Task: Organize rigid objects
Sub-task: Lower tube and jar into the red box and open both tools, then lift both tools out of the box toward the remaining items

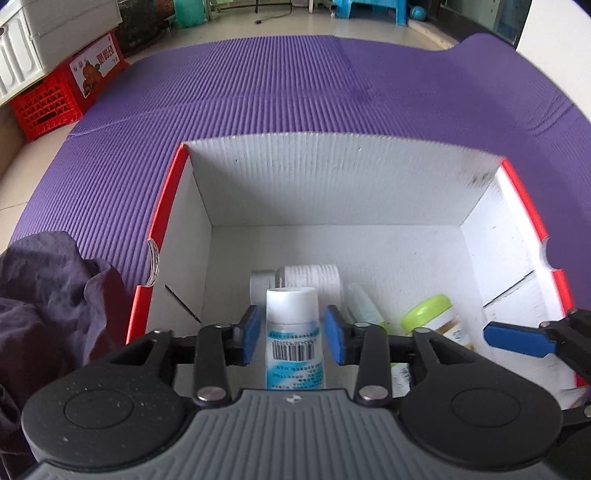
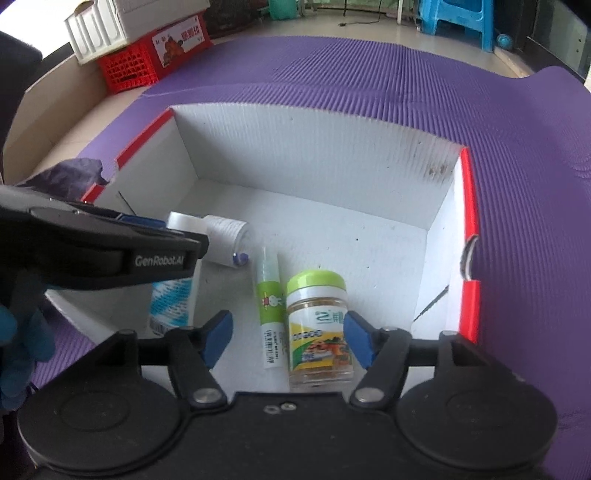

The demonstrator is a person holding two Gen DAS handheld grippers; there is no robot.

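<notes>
A white box with red outer sides (image 1: 314, 177) (image 2: 314, 147) sits on a purple mat. My left gripper (image 1: 292, 334) is inside it and open. Its blue pads flank a blue-and-white barcoded bottle (image 1: 293, 362) (image 2: 173, 299) with a thin gap on each side. My right gripper (image 2: 289, 341) is open over a green-lidded jar (image 2: 317, 332) (image 1: 432, 314) and a green tube (image 2: 271, 314) lying on the box floor. The jar is near the right pad and the left pad is well clear. A white ribbed bottle (image 1: 314, 277) (image 2: 227, 240) lies on its side further in.
A dark purple cloth (image 1: 48, 295) (image 2: 74, 173) lies on the mat left of the box. A red crate (image 1: 44, 103) (image 2: 129, 66) under a white bin stands beyond the mat's far left. A blue stool (image 2: 458, 22) stands at the back. A blue-gloved hand (image 2: 18, 332) holds the left gripper.
</notes>
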